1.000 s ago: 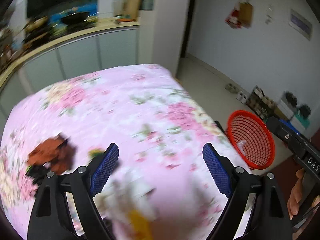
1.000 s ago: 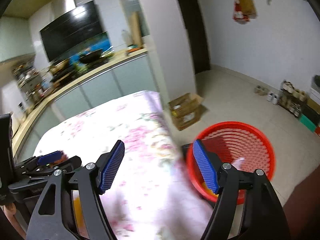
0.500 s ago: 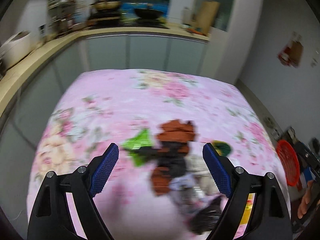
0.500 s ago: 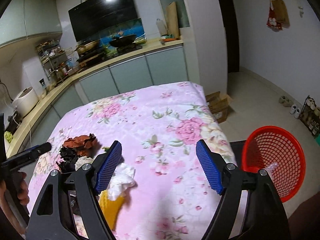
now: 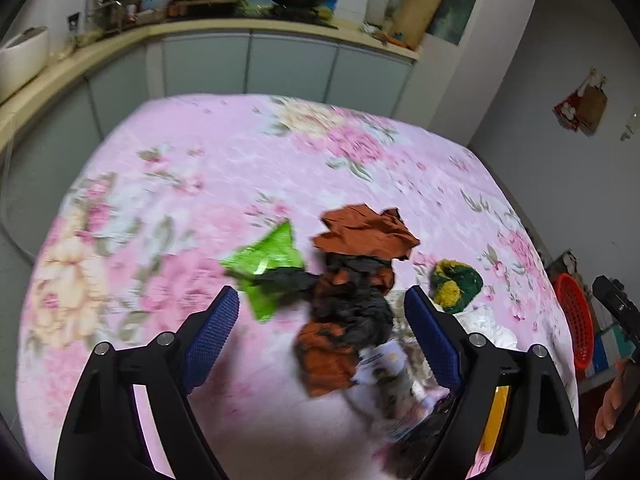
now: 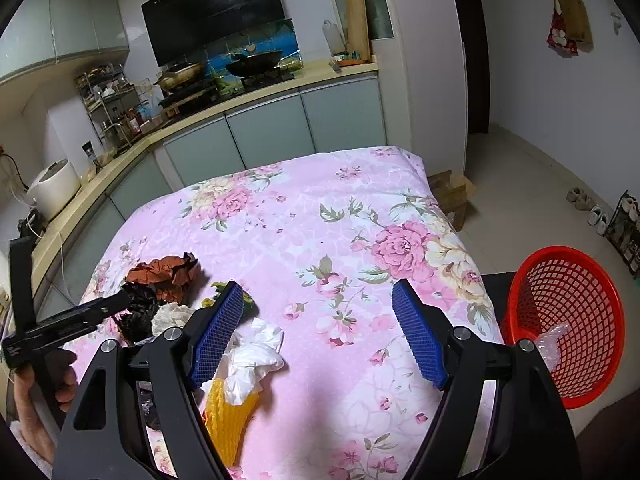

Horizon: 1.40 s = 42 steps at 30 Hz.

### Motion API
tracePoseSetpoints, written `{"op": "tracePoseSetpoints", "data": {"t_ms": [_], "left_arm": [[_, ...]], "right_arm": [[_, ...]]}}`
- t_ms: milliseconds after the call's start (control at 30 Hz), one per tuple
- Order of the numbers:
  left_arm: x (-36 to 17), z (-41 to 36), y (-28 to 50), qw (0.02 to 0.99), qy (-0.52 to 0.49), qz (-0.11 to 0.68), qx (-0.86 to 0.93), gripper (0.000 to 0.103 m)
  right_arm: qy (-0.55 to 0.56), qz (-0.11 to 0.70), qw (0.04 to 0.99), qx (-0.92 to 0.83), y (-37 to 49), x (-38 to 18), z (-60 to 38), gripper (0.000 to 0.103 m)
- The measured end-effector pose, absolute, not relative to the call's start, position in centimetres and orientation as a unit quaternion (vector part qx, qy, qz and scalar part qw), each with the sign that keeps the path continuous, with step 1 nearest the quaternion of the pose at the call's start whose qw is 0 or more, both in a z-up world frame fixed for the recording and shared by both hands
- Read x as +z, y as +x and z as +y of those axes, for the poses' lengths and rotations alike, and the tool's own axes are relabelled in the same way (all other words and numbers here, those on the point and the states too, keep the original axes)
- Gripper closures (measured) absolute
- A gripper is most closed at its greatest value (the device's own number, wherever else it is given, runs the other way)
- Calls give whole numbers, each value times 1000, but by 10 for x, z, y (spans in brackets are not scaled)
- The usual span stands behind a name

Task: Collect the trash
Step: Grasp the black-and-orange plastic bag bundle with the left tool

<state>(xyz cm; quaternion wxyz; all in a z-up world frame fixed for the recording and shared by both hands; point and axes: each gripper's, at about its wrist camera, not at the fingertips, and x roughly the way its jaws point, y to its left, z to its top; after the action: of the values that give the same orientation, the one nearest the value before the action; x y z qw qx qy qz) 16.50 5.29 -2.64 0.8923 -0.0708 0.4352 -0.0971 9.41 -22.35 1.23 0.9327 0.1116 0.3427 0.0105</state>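
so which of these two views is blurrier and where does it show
Left wrist view is blurrier: the crumpled brown-and-black paper wad and bright green plastic wrapper smear with motion, worst near the bottom. Right wrist view is sharp: the white crumpled tissue and red mesh plastic basket read crisply, though fisheye bends the beige kitchen counter.

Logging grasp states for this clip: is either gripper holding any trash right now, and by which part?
Nothing is held. The left gripper and the right gripper are both open and empty above the trash pile; the basket stands off to the right.
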Motion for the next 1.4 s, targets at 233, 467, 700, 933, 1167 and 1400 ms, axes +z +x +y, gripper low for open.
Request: {"op": "tracePoseSetpoints", "data": {"t_ms": [233, 467, 700, 933, 1167, 1400], "left_arm": [[-56, 41, 184, 870, -86, 471, -116, 48], [-59, 37, 184, 872, -86, 465, -125, 55], [-38, 56, 172, 888, -95, 437, -107, 57], [-7, 83, 149, 912, -93, 393, -70, 57], [9, 109, 132, 923, -103, 370, -41, 57], [5, 118, 127, 923, -97, 372, -17, 57]], "right_arm": [[119, 350, 929, 0, 97, 7, -231, 29], [119, 359, 926, 5, 103, 0, -227, 29], [112, 361, 926, 11, 107, -1, -219, 29], [107, 361, 926, 16, 112, 1, -215, 29], [115, 375, 919, 29, 131, -4, -216, 29], [107, 424, 895, 94, 168, -23, -189, 29]]}}
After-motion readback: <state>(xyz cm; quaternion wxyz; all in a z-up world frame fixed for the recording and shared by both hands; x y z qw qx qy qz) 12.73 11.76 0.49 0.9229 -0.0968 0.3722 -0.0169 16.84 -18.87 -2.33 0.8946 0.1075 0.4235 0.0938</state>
